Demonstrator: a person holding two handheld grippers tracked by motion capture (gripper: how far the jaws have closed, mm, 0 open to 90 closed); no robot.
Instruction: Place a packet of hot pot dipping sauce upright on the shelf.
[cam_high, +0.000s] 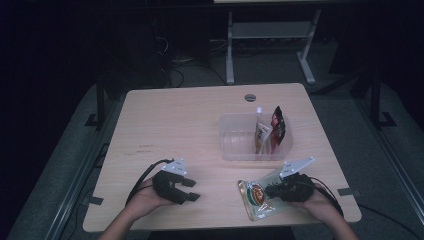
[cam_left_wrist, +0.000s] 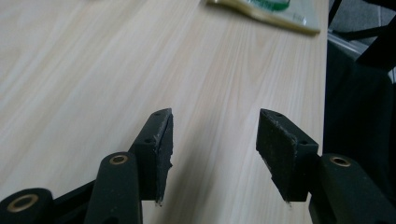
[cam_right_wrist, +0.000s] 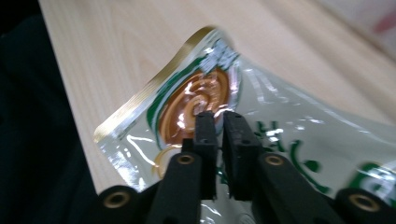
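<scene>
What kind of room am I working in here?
Probably a lab or workshop set up for recording, not a home: a bare wooden table, another desk's white frame behind it, loose cables on grey floor, and dark surroundings.

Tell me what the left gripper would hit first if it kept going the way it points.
Probably bare table: the left gripper points across open wood, with the snack packet lying farther off, slightly right of its line.
</scene>
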